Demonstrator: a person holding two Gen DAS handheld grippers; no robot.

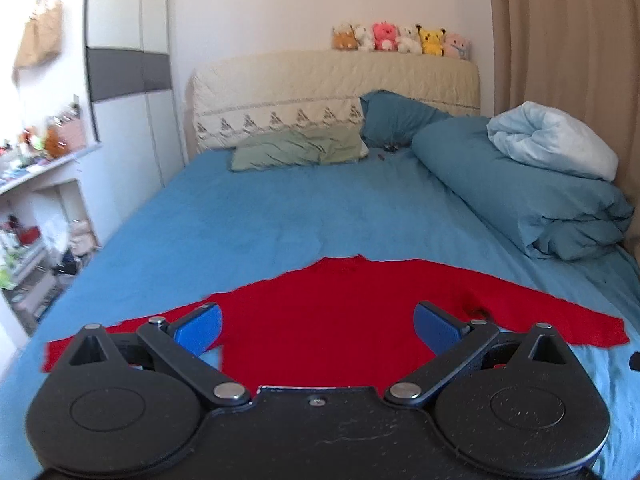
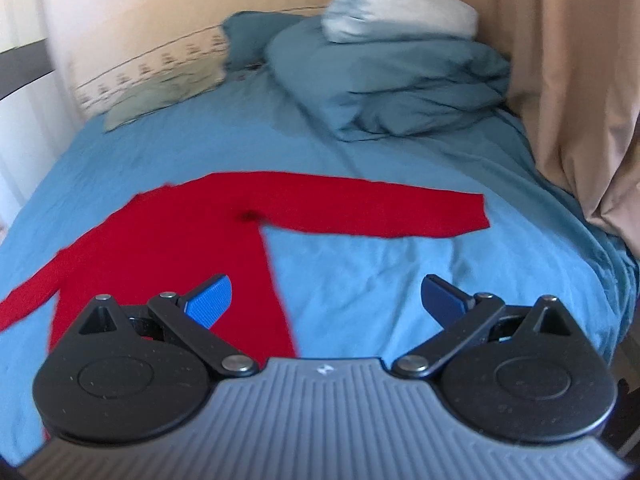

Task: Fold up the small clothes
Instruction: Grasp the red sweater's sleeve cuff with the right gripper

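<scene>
While both tongs gape empty, red sweater (image 1: 320,320) flat under left tongs (image 1: 318,326), left of right tongs (image 2: 326,300)

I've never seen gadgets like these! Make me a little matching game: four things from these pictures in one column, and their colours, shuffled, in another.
Things:
1. sweater
2. bed sheet
3. pillow
4. curtain

Colours:
A. beige
B. red
C. pale green
D. blue

Pairs: 1-B, 2-D, 3-C, 4-A
</scene>
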